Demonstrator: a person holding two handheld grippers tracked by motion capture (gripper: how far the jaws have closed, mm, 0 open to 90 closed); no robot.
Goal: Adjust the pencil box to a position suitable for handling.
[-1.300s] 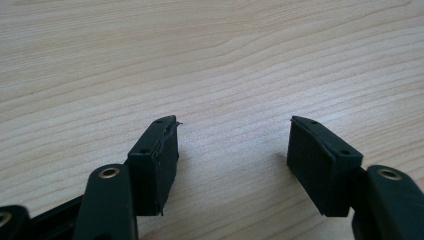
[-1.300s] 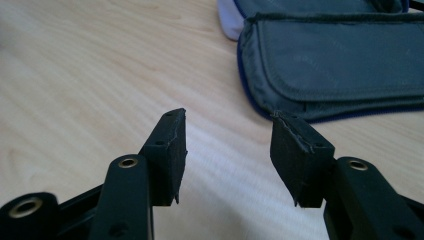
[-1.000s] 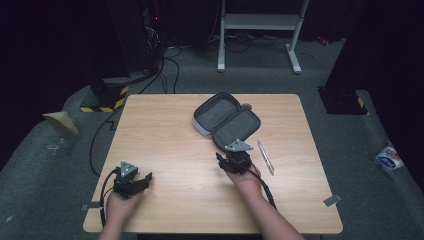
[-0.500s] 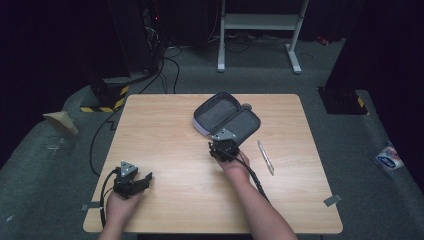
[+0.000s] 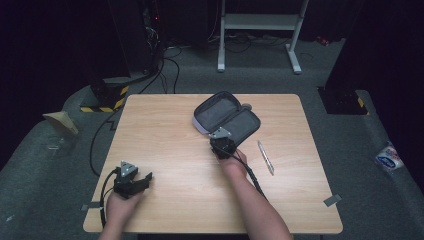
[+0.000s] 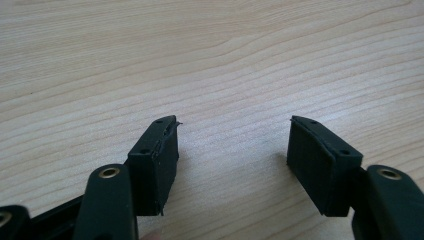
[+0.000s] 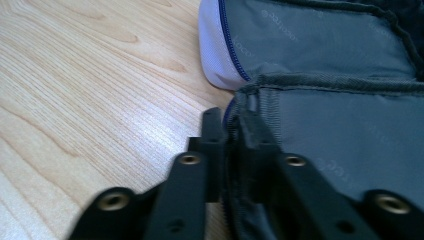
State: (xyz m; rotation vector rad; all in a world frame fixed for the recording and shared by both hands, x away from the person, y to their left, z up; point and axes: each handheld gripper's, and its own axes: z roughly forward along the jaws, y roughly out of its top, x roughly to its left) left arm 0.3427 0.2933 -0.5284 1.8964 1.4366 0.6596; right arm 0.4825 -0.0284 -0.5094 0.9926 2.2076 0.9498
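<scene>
Dark floor and black curtains ring a pale wooden table (image 5: 165, 130), with a white metal stand behind it and cables trailing across the carpet. On the far middle of the table lies a grey zip case (image 5: 227, 119), opened flat so that both halves show their grey lining.

At the near edge of the case's right half sits the right claw (image 5: 220, 141). Its jaws have just been closing, and in the right gripper view the right claw (image 7: 232, 145) has its two black jaws pinched together on the case's rim (image 7: 255, 95), the zip edge and fabric caught between the pads. The case (image 7: 325, 55) spreads up and to the right of the jaws in that view, its white outer side curving away at the top left. The right forearm reaches in diagonally from the bottom of the high view, the hand wrapped round the claw's body, the claw pointing away from the person and held low to the table.

A silver pen (image 5: 265, 157) lies on the table just right of that wrist, apart from the case.

Well apart, near the front left corner, the left claw (image 5: 145, 179) rests on the table in the left hand, pointing to the right. In the left gripper view the left claw (image 6: 232, 150) has its jaws spread wide over bare wood, gripping nothing.
</scene>
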